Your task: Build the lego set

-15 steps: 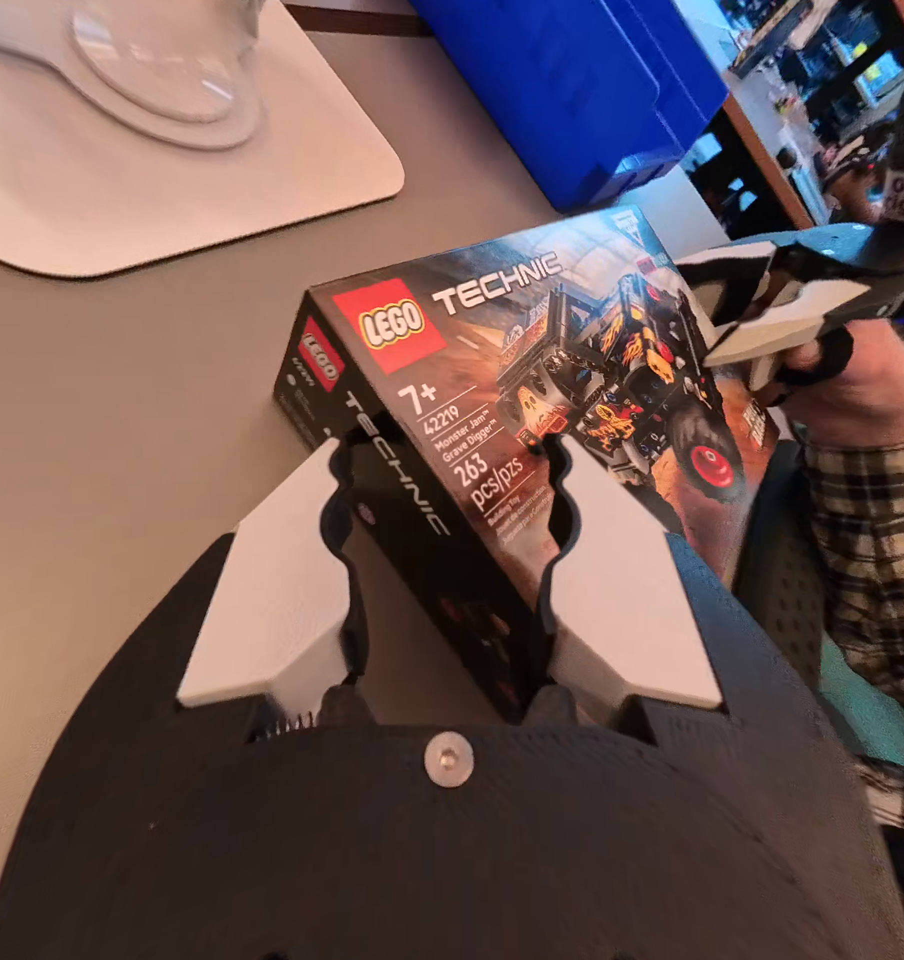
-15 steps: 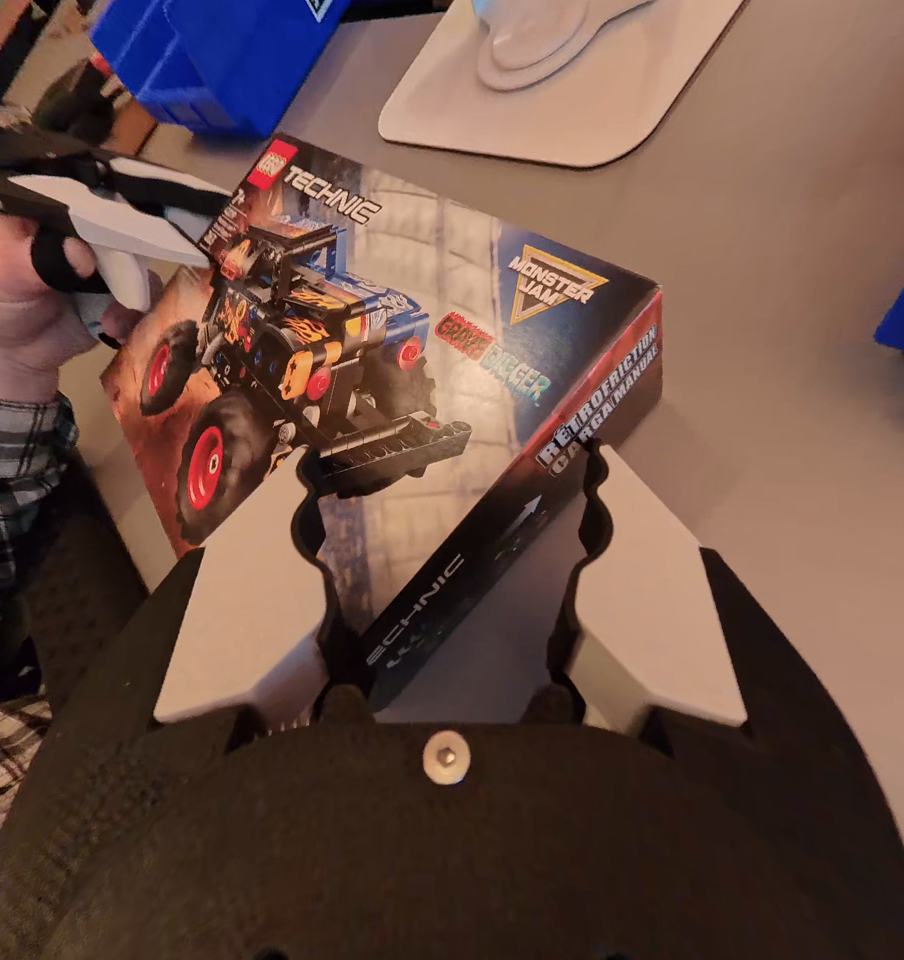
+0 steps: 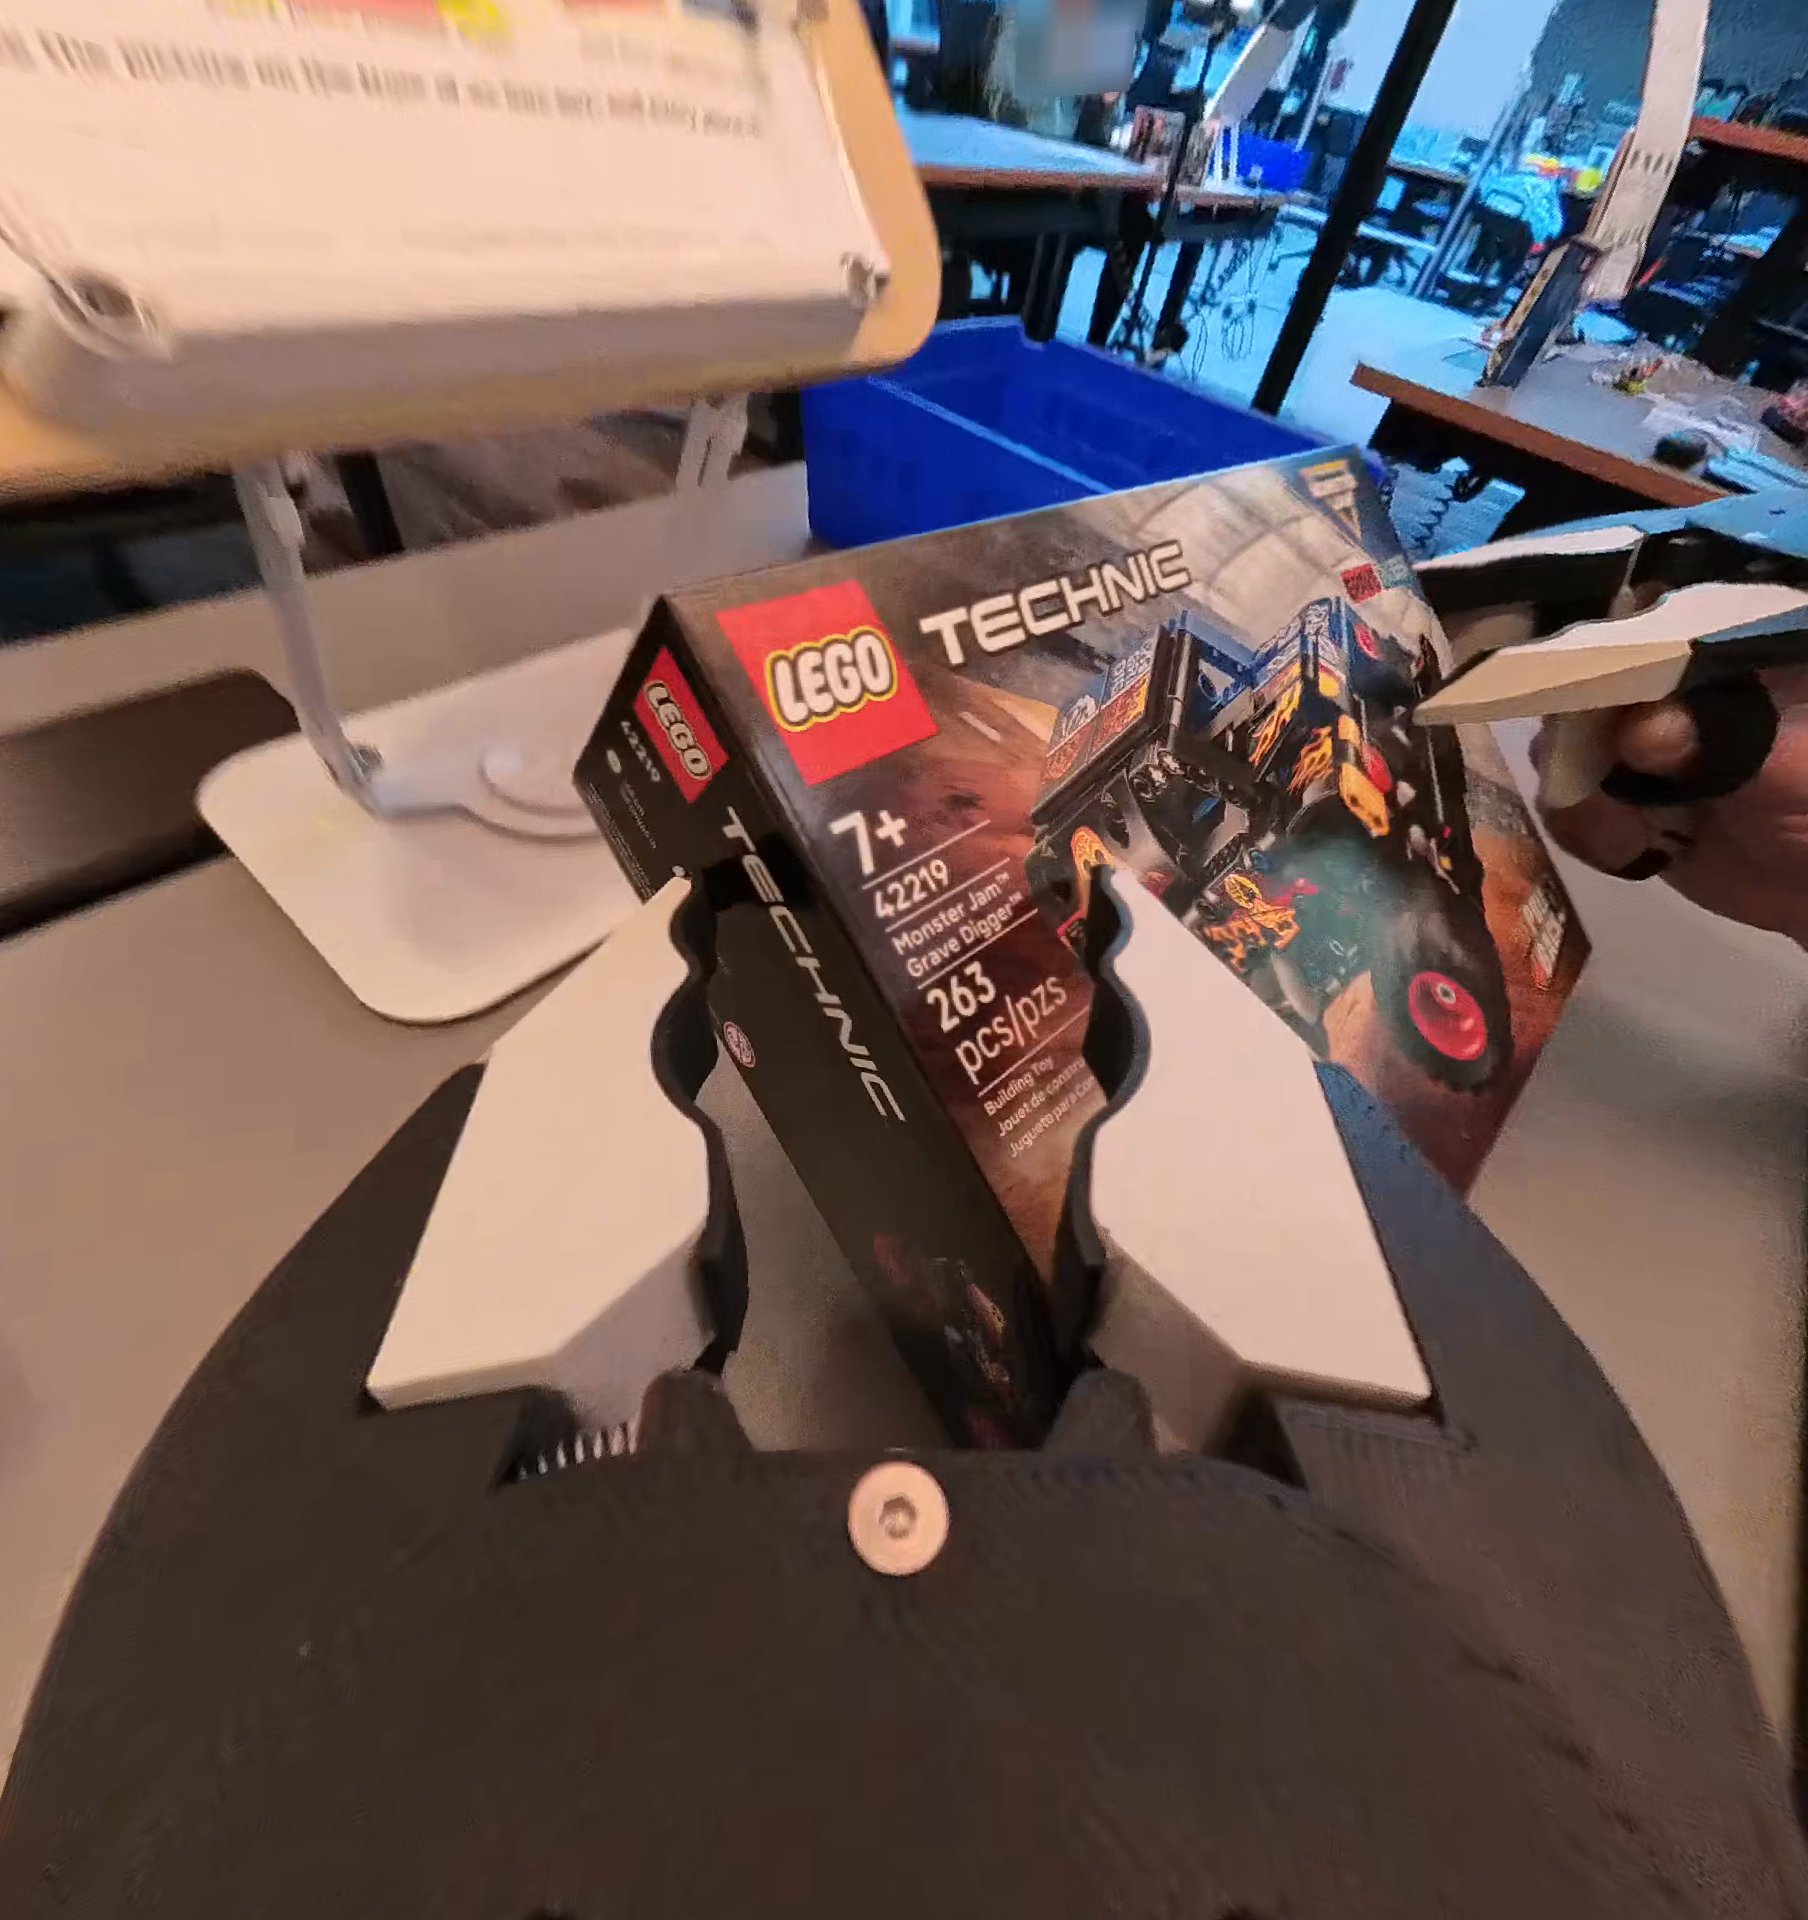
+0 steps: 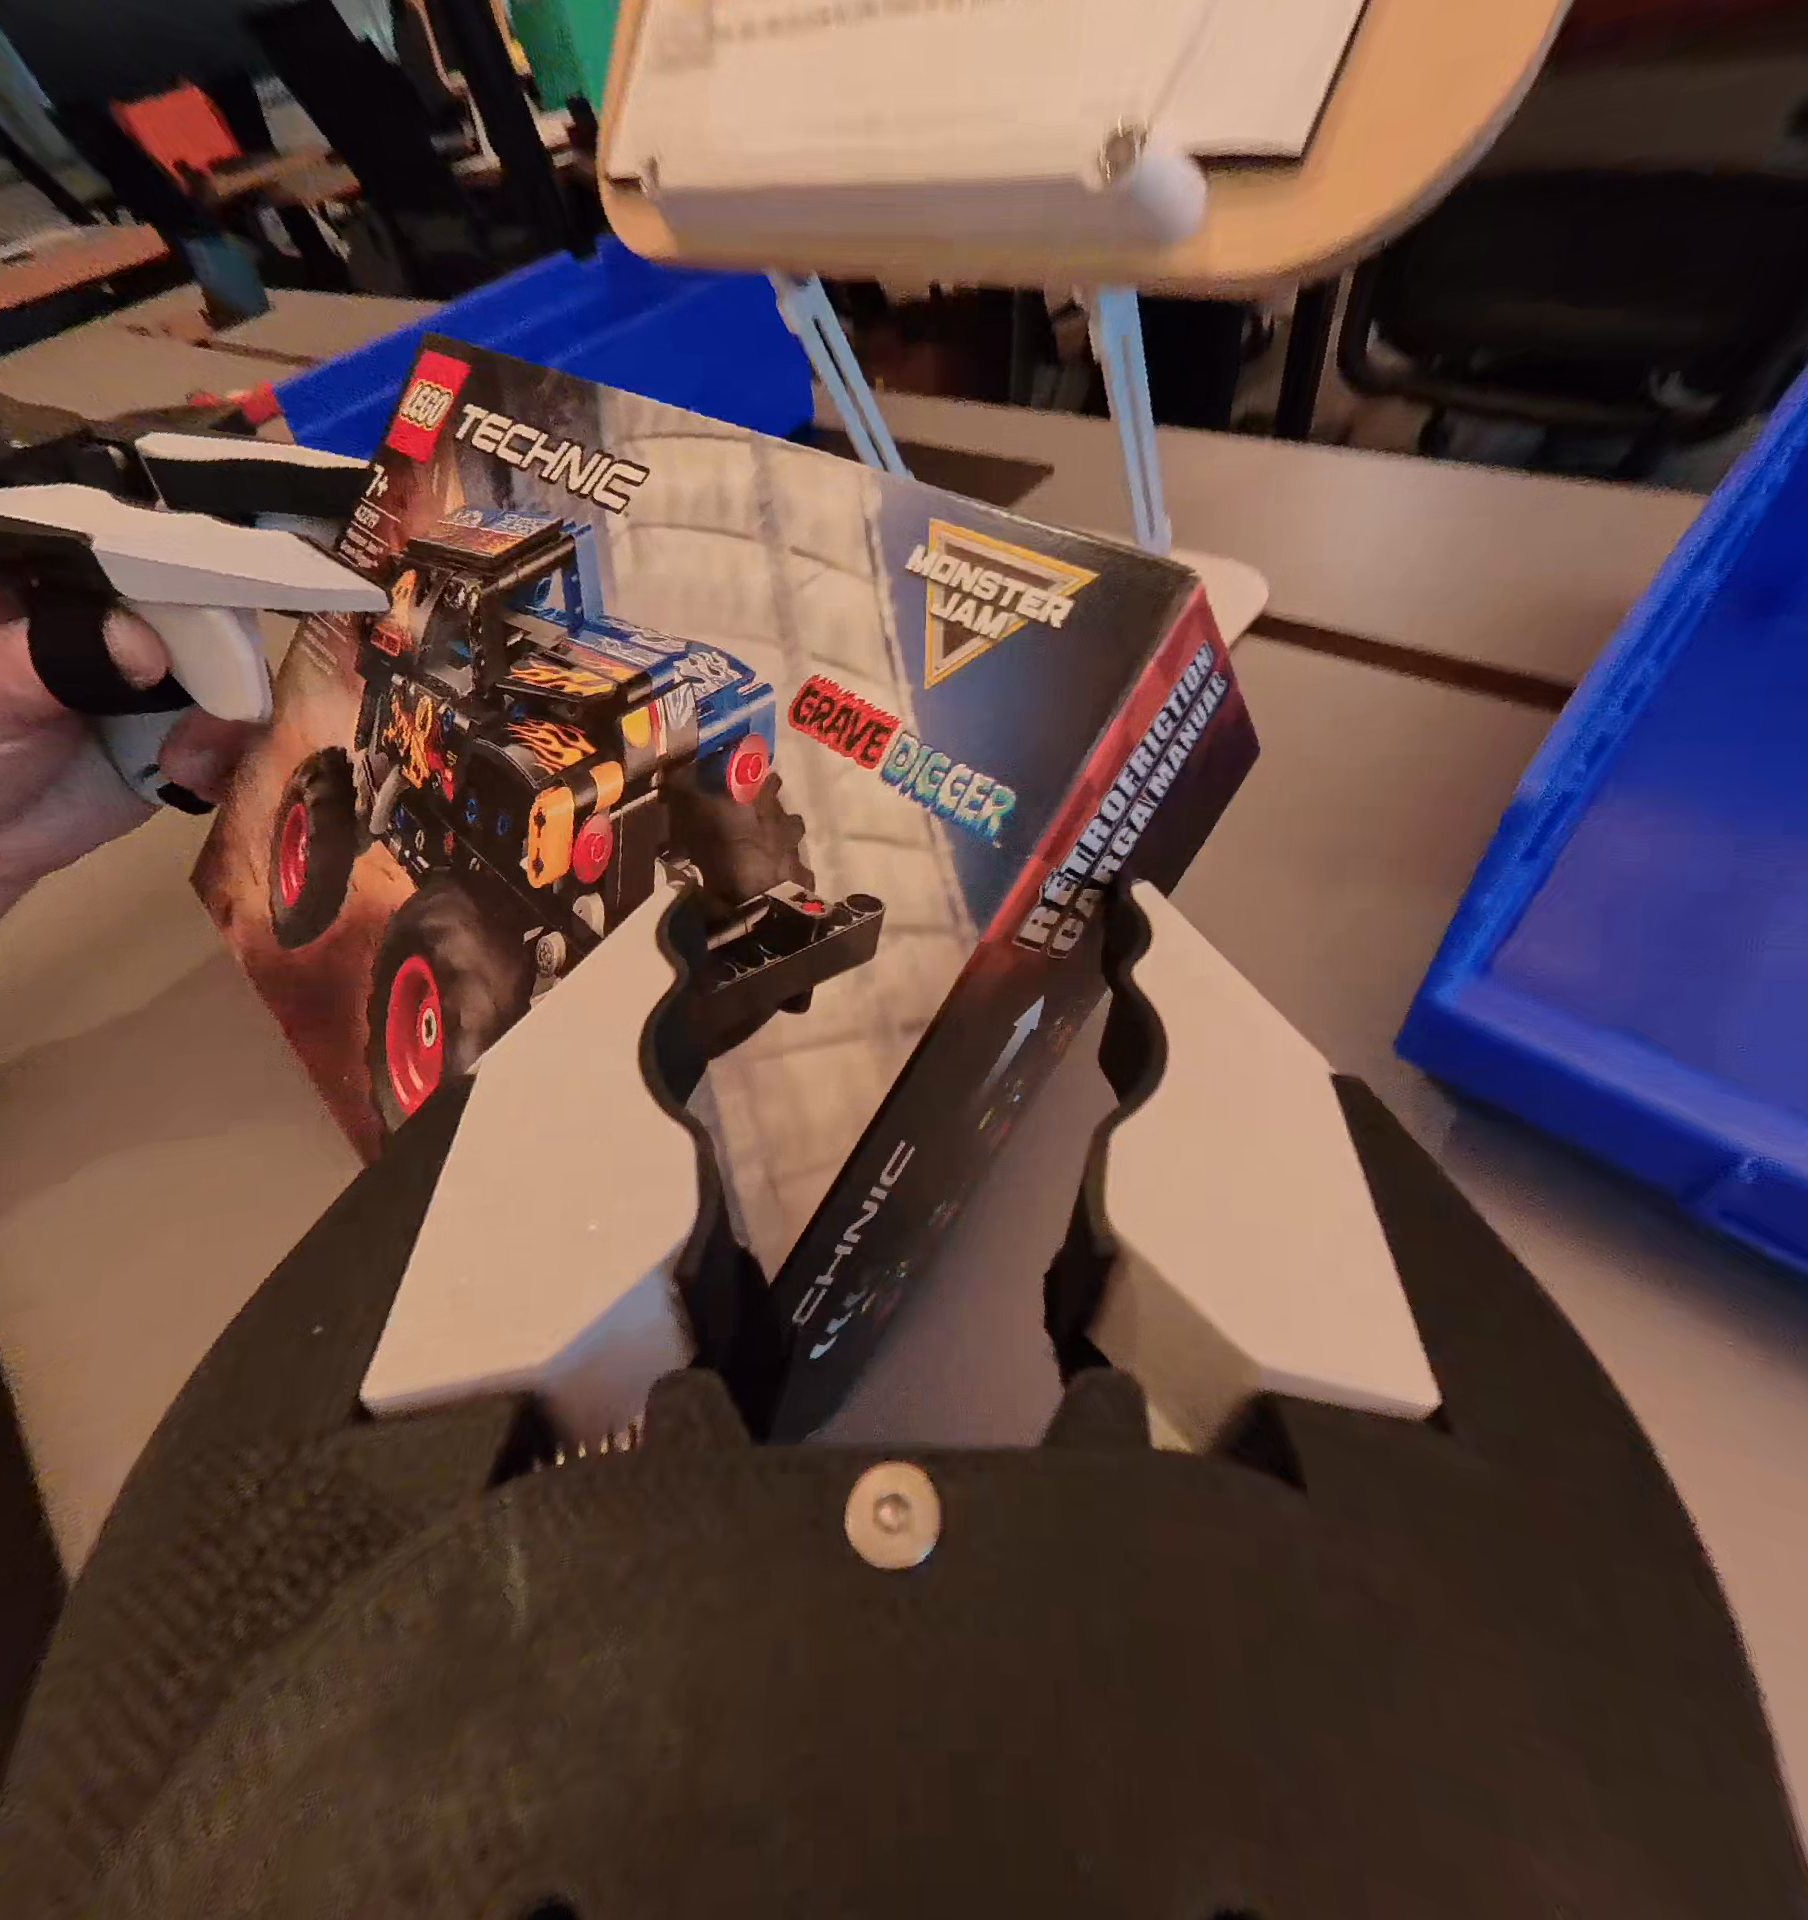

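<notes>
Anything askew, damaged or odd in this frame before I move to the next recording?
Nothing looks damaged or spilled. The lego box is tilted up off the table, gripped at opposite ends by the left gripper and right gripper. It looks sealed and undented. Only the white stand behind is blurred.

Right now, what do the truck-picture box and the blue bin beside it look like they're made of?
The truck-picture box looks like thin printed cardboard with a slight sheen: crisp folded edges, light glare on its front. The blue bin looks like moulded plastic, smooth and semi-glossy, with a thick rounded rim and soft highlights.
</notes>
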Motion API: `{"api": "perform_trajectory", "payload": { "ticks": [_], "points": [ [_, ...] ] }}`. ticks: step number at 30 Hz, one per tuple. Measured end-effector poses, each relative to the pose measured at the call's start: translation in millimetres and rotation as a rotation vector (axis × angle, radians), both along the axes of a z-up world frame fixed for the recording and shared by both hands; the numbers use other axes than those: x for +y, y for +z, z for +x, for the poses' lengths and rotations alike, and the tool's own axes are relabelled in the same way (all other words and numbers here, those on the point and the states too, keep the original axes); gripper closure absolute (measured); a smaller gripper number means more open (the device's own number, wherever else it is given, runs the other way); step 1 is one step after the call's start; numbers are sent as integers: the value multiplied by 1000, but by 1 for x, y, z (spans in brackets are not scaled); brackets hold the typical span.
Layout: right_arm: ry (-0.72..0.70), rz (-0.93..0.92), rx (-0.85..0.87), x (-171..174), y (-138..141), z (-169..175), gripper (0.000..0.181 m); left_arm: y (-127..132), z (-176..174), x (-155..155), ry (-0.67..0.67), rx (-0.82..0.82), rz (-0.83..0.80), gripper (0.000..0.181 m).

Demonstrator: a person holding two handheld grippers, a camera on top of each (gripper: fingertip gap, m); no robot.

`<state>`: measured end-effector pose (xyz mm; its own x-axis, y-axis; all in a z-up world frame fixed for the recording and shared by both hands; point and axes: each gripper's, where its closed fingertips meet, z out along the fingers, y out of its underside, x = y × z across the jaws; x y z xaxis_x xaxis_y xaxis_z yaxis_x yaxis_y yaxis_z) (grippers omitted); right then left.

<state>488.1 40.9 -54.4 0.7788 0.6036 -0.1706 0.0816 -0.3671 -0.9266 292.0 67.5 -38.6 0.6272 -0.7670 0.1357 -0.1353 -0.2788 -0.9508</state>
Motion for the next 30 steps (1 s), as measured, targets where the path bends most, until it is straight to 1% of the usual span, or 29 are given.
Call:
{"api": "perform_trajectory", "payload": {
  "ticks": [2,4,7,8,9,11,14,17,20,22,24,25,27,28,29,30],
  "points": [
    [19,68,3,-2,8,1,109,13,-4,-5,-6,-22,89,118],
    [32,145,8,-4,18,0,116,20,-9,-8,-3,-21,185,121],
    [49,275,-68,-5,28,-3,118,32,-15,-12,13,17,327,123],
    [54,308,-80,-6,30,-3,120,33,-16,-14,15,41,379,124],
    [62,330,-81,-7,32,-4,123,31,-18,-16,13,56,397,123],
    [77,351,-93,-13,33,-4,126,23,-22,-21,-1,76,374,124],
    [98,348,-108,-29,34,-3,130,23,-26,-41,-21,110,380,130],
    [118,302,-107,-47,31,-2,133,19,-28,-58,-29,124,359,130],
    [111,224,-150,-61,19,-3,130,14,-31,-73,-22,175,348,130],
    [71,158,-194,-68,6,-1,133,11,-34,-79,6,193,311,129],
    [17,138,-241,-75,1,4,132,5,-41,-84,50,246,295,125],
    [-28,123,-259,-78,-1,9,127,4,-48,-84,101,273,289,123],
    [-124,89,-311,-86,-3,21,122,7,-54,-92,162,279,270,123],
    [-148,87,-307,-93,-1,20,122,10,-54,-98,191,265,263,124],
    [-161,83,-291,-100,1,14,119,11,-47,-106,193,236,251,121],
    [-169,75,-285,-106,1,6,112,7,-40,-113,193,229,235,117]
  ]
}}
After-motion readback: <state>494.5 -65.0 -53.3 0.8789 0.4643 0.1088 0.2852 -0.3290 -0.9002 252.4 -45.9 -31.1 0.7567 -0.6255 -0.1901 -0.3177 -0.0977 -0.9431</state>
